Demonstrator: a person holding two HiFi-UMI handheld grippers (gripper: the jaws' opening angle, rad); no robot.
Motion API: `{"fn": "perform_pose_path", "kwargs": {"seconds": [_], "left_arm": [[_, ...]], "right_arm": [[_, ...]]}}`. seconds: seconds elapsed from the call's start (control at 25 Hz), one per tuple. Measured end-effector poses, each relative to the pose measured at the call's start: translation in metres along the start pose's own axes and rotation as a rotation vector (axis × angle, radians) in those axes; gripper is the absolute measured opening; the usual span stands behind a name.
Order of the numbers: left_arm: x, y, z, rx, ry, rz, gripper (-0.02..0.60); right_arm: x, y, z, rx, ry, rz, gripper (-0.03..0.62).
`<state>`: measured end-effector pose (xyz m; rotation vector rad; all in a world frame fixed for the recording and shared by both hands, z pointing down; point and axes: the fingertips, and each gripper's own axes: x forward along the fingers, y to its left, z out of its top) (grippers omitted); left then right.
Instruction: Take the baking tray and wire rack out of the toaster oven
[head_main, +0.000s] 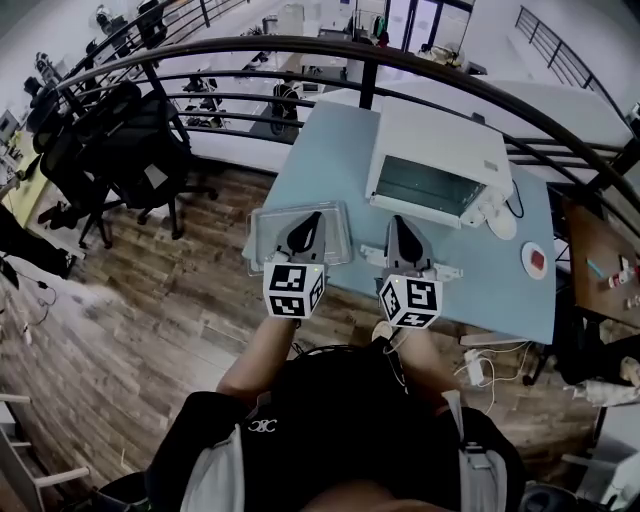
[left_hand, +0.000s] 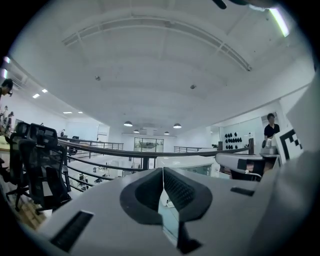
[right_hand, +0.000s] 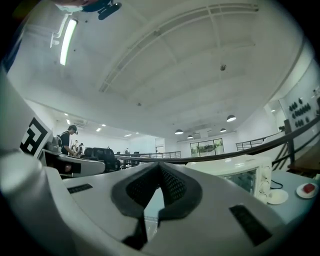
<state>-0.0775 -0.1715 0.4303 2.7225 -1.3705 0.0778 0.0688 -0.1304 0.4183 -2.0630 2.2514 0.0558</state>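
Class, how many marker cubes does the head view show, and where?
2. One cube on the left tongs, before the tray; another cube on the right tongs, nearer the toaster oven. None seems hidden.

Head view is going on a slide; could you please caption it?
Two shut grippers over the blue table: left gripper above the baking tray, right gripper before the white toaster oven.

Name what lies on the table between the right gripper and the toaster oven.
Nothing: the head view shows only a narrow strip of bare blue table between the right gripper and the toaster oven.
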Motion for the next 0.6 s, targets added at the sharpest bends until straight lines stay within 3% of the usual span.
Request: {"fn": "perform_pose_path", "kwargs": {"seconds": [0.32, 0.6], "left_arm": [[0.0, 0.0, -0.002, -0.01, 0.002, -0.003, 0.015], [-0.005, 0.002, -0.001, -0.072, -0.016, -0.042, 0.015]], "right_arm": [[-0.001, 0.002, -0.008, 0.002, 0.02, -0.005, 0.002], [0.0, 0.005, -0.012, 0.036, 0.027, -0.005, 0.002]]}}
